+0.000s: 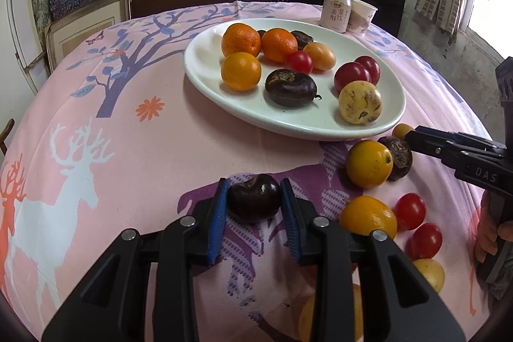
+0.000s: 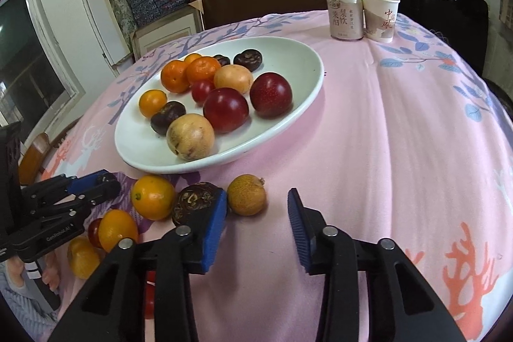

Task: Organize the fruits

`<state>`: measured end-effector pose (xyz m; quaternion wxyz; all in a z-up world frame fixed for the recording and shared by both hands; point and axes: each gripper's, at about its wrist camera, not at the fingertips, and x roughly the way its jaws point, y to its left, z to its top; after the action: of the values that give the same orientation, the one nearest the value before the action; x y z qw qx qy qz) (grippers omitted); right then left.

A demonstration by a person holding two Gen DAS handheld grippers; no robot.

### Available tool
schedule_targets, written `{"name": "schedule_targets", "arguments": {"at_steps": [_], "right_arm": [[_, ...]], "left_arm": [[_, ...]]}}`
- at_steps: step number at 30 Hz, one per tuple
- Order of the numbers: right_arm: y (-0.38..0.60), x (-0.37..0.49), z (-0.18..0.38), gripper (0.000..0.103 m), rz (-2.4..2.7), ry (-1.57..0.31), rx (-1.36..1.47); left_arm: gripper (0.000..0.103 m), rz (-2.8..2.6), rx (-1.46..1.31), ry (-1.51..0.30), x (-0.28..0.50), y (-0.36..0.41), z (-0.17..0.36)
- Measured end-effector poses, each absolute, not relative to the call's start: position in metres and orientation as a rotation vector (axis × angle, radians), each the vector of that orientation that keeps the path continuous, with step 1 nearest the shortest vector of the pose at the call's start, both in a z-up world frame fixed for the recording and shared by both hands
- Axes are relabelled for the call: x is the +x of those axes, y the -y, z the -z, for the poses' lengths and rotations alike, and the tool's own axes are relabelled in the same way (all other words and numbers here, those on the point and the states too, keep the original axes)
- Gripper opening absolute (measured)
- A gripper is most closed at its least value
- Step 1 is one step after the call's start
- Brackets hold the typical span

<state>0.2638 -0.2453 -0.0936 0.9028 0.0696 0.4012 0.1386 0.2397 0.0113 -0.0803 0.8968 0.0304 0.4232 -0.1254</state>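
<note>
My left gripper (image 1: 253, 183) is shut on a dark purple fruit (image 1: 253, 201) that rests on the pink cloth in front of the white plate (image 1: 205, 60). The plate holds several fruits: oranges, red plums, dark ones and a pale yellow one. In the right wrist view my right gripper (image 2: 256, 192) stands open just before a small tan fruit (image 2: 247, 194). That fruit lies against the left pad (image 2: 213, 223) and apart from the right pad. A wrinkled brown fruit (image 2: 189, 201) and a yellow-orange fruit (image 2: 153, 197) lie left of that pad.
More loose fruit lies on the cloth: an orange one (image 1: 368, 217), two cherry tomatoes (image 1: 409, 210) and a yellow one (image 1: 429, 273). A drink can (image 2: 345, 15) and a paper cup (image 2: 380, 16) stand behind the plate (image 2: 288, 60). A hand (image 1: 487, 233) holds the right gripper.
</note>
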Motion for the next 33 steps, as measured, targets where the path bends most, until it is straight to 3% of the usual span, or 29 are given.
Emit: {"name": "schedule_targets", "arguments": {"at_steps": [6, 24, 33], "right_arm": [[0.247, 0.271, 0.099, 0.028, -0.349, -0.858, 0.225], [0.29, 0.262, 0.084, 0.027, -0.189, -0.778, 0.322], [0.284, 0.262, 0.051, 0.027, -0.286, -0.66, 0.372]], "left_arm": [[0.032, 0.269, 0.037, -0.897, 0.24, -0.015, 0.083], [0.032, 0.238, -0.035, -0.81, 0.229, -0.032, 0.062], [0.032, 0.279, -0.055, -0.757, 0.263, -0.013, 0.021]]}}
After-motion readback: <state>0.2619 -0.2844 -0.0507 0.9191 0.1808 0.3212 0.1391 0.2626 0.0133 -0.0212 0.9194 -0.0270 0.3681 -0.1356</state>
